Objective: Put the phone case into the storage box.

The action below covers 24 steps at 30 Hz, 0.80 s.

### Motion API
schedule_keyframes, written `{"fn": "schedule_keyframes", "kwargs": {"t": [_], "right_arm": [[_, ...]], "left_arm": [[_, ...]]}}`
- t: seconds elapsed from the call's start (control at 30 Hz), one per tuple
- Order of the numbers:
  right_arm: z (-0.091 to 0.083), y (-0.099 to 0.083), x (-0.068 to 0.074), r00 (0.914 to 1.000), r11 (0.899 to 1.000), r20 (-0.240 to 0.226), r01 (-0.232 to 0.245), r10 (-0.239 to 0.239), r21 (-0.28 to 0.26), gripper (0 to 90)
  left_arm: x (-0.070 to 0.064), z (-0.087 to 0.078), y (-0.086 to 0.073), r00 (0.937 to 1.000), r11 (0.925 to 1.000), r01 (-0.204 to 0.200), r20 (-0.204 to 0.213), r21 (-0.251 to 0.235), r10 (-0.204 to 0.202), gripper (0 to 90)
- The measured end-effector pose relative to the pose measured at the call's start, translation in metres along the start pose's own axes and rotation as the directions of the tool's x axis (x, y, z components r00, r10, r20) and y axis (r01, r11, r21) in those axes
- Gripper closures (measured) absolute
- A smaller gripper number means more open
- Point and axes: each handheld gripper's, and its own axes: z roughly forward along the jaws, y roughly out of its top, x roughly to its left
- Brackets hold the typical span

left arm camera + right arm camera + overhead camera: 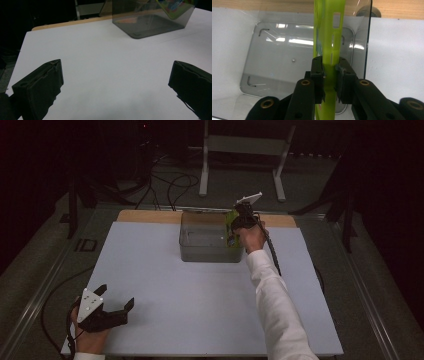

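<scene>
At the tabletop's (165, 270) twelve o'clock edge, the right gripper (329, 75) has its jaws clamped on a green phone case (329, 37), held edge-on, long axis upright, over the clear plastic bin (200, 247) near its right wall; the left gripper (107, 312) rests at seven o'clock, jaws apart

No legible text, apparently, anywhere.

My left gripper (114, 301) rests low with jaws wide apart; my right gripper (329, 68), arm outstretched, is clamped.
</scene>
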Motion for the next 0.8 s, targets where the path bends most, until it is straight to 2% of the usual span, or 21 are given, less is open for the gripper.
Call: {"fn": "schedule_keyframes", "kwargs": {"t": [0.2,0.37,0.57,0.8], "right_arm": [[0.006,-0.001,-0.001,1.0,1.0,0.004,-0.002,0.002,0.021,77.9],[0.018,-0.001,0.0,0.9994,0.998,0.036,-0.003,0.001,0.059,77.8],[0.025,-0.001,0.0,0.9978,0.999,0.065,-0.008,0.005,0.041,76.9],[0.035,-0.002,0.0,0.9966,0.999,0.08,-0.019,0.015,0.046,76.9]], "left_arm": [[0.0,0.0,0.0,1.0,1.0,0.002,0.0,-0.001,-0.002,0.0],[0.001,-0.001,0.0,1.0,1.0,0.002,0.0,-0.002,-0.002,0.0],[0.001,-0.001,0.0,1.0,1.0,0.003,0.0,-0.002,-0.003,0.0],[0.002,-0.001,-0.001,1.0,1.0,0.008,-0.002,-0.003,-0.008,0.0]]}}
